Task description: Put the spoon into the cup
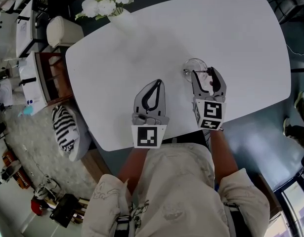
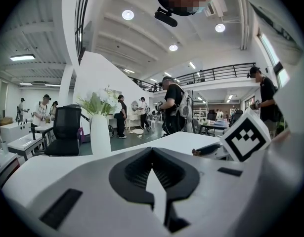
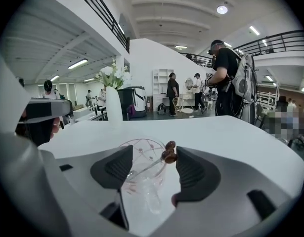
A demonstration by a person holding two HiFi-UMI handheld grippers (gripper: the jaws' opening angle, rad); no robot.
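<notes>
A clear glass cup (image 1: 194,64) with a small pattern stands on the white table (image 1: 142,43) in front of my right hand. A thin spoon (image 3: 148,166) leans inside the cup (image 3: 141,174), and its brown beaded end (image 3: 169,152) sticks out over the rim. My right gripper (image 1: 205,74) is open, one jaw on each side of the cup's near rim. In the right gripper view the brown end sits close to the right jaw of this gripper (image 3: 152,156), and no pad presses on it. To the left, my left gripper (image 1: 157,82) rests low over bare table, shut and empty (image 2: 152,151).
A white vase of white flowers (image 1: 112,1) stands at the table's far left edge. Left of the table are a cream stool (image 1: 63,31), a shelf and a striped cushion (image 1: 65,127). Several people stand in the hall beyond (image 3: 226,78).
</notes>
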